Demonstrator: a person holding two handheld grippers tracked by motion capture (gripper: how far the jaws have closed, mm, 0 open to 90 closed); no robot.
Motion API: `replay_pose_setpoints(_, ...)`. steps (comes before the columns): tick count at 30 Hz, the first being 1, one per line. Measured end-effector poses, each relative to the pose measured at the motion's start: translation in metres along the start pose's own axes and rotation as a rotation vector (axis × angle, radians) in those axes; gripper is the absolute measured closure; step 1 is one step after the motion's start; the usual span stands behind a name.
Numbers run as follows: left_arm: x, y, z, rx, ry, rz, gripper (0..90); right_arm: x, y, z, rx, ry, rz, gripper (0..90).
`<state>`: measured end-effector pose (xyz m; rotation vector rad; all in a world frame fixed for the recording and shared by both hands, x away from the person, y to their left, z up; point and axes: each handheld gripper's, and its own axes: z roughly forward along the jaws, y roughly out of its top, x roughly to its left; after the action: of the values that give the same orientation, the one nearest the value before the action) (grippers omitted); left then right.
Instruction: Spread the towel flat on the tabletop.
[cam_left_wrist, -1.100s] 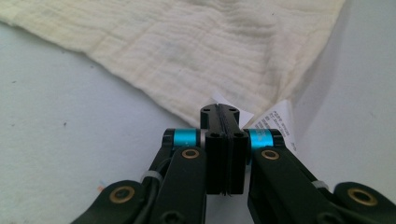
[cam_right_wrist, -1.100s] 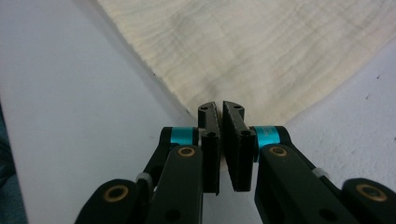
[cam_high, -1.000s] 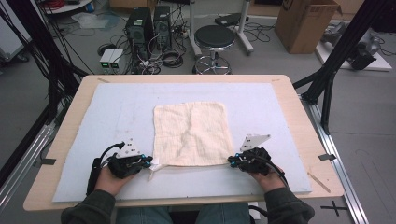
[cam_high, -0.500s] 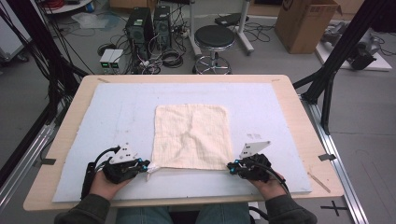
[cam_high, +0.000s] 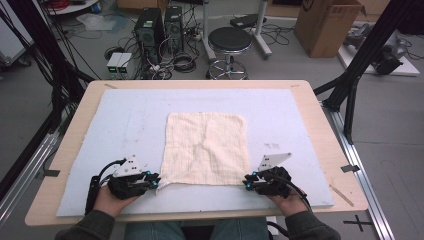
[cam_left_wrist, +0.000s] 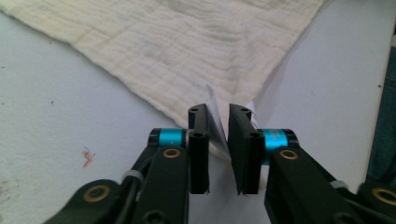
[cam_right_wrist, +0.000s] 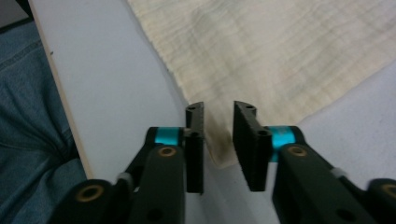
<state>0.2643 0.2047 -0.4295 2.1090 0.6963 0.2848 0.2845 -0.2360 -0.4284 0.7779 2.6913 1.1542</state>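
High view: both grippers have just let go of a cream cloth's near corners.
Left gripper and right gripper have just been opening; each corner of the cloth sits loosely between parted jaws, spread flat on the blue mat. Pulling away low could snag a corner, and the label might catch, rumpling the cloth.

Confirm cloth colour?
Cream cloth with a faint woven grid; clearest in the left gripper view.
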Motion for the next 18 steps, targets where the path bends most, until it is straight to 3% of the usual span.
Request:
replay_pose_setpoints(3,0.002,0.003,0.000,-0.037,-0.008,-0.029,68.4,-0.003,-0.001,-0.004,-0.044,0.004,0.013,62.8)
replay_pose_setpoints(7,0.005,0.007,0.001,-0.069,-0.002,-0.039,62.5,-0.007,-0.001,-0.010,-0.093,-0.005,0.038,58.5)
replay_pose_setpoints(18,0.008,0.011,0.004,-0.103,0.014,-0.063,51.0,-0.020,0.002,-0.013,-0.154,-0.034,0.100,46.5)
